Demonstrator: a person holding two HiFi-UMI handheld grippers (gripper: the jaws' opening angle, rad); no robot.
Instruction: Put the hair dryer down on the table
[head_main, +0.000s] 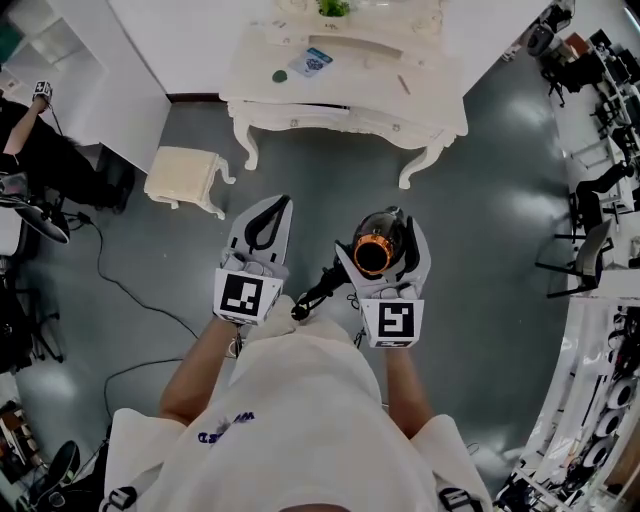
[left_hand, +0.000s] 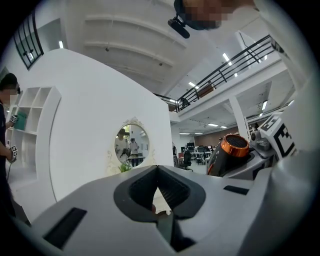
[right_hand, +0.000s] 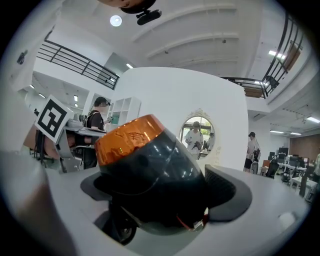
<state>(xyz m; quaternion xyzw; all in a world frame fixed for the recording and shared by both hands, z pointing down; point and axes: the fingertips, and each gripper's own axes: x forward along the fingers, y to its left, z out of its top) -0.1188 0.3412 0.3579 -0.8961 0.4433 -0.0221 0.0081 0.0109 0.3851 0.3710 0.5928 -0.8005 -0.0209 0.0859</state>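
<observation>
**Between the right jaws: hair dryer held over the floor, well short of the table**

At lower centre of the head view, the hair dryer (head_main: 376, 252) sits clamped in the right gripper (head_main: 392, 232). Its dark body is wedged between the two jaws and its orange ring faces up toward the camera. The right gripper view shows the same hold: both jaws press on the rounded body, close under the ring. A dark part, handle or cord (head_main: 318, 292), trails down-left from the dryer toward the person's middle; which it is I cannot tell.

Just left of it, the left gripper (head_main: 262, 225) carries nothing, its jaws closed tip to tip.

The white table (head_main: 360, 75) stands at the top centre of the frame, well apart from both grippers, with grey floor (head_main: 480, 250) between. A cream stool (head_main: 185, 178) sits at its left, and a few small items (head_main: 312, 62) lie on the left part of the tabletop.

To do this step well, the dryer should probably be carried to the barer right part of the top. It should then be lowered until its body rests on its side. The jaws should part only once the weight is taken, since the round body may roll. The trailing part is best kept clear of the table edge.
</observation>
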